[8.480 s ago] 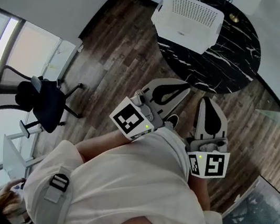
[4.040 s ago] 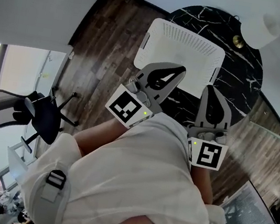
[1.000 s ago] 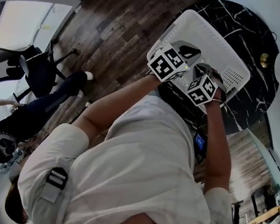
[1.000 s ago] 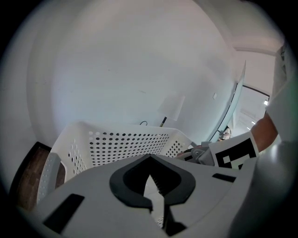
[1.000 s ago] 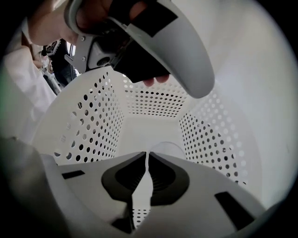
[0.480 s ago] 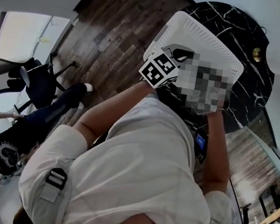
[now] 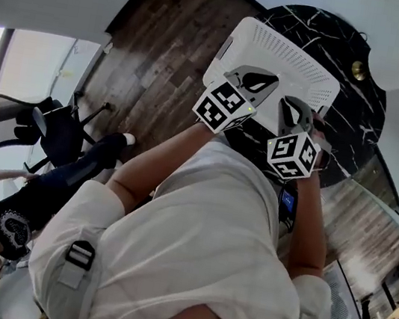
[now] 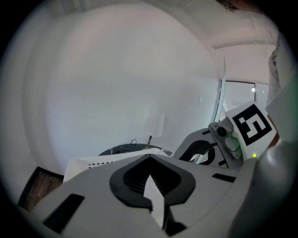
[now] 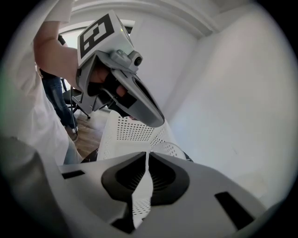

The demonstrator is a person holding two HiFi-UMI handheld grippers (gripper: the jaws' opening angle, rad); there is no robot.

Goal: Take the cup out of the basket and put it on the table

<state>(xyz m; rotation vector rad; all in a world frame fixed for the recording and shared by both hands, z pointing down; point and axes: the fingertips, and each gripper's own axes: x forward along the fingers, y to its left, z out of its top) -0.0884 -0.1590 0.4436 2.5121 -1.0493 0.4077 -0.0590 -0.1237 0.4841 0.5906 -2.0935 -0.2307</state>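
- Head view: the cup does not show in any view; the inside of the white perforated basket [image 7: 275,48] is mostly covered by the two grippers, so where the cup lies cannot be told.
- The basket stands on the round black marble table [image 7: 347,115] in the upper middle of the frame, with its near rim toward the person.
- The left gripper [image 7: 273,79] reaches over the basket's near rim. Its jaws are clenched, tips together, with nothing between them.
- The right gripper [image 7: 289,103] sits just beside it to the right, also over the near rim. Its jaws are drawn together too, and it carries nothing.
- In the left gripper view the closed tips [image 8: 149,159] point over the basket's rim [image 8: 95,162] toward a bare white wall, with the right gripper [image 8: 201,156] at the right of the frame.
- In the right gripper view only a thin slit parts the pads [image 9: 147,157]. The basket's perforated wall [image 9: 132,134] lies beyond them, and the left gripper [image 9: 157,122] hangs above it.
- Compared with 8.5 s ago, both grippers have moved from above the wooden floor [image 7: 171,36], well short of the table, to over the basket.
- A person in a dark shirt [image 7: 21,205] now stands at the lower left, near the office chair [image 7: 52,134].
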